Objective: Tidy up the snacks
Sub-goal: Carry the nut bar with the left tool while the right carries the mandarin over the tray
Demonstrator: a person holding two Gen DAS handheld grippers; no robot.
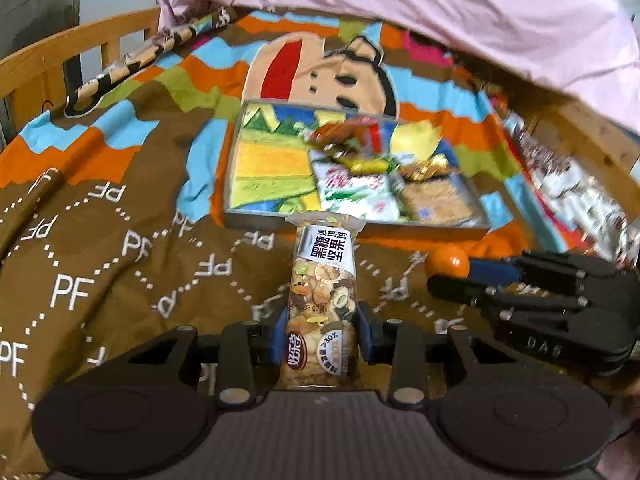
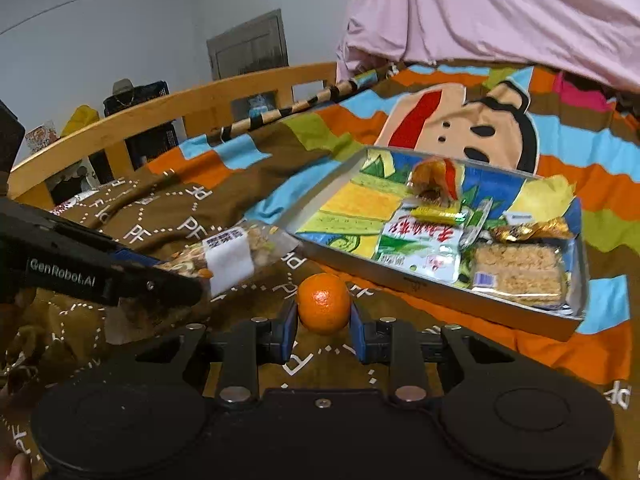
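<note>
My left gripper (image 1: 322, 334) is shut on a clear-wrapped nut bar (image 1: 322, 292), held lengthwise and pointing toward the tray (image 1: 234, 184). The same nut bar (image 2: 236, 254) shows in the right wrist view, sticking out of the left gripper (image 2: 188, 280) at the left. My right gripper (image 2: 324, 320) is shut on a small orange (image 2: 323, 306), lifted above the blanket. In the left wrist view the orange (image 1: 447, 262) and the right gripper (image 1: 456, 276) sit at the right. The shallow tray (image 2: 400, 280) holds several wrapped snacks in its right half.
A colourful cartoon blanket (image 1: 100, 280) covers the bed. A wooden bed rail (image 2: 180, 106) runs along the far left side, with a striped pole (image 2: 288, 110) lying by it. A pink quilt (image 1: 440, 8) is heaped behind the tray. More snack packets (image 1: 560, 176) lie at the right.
</note>
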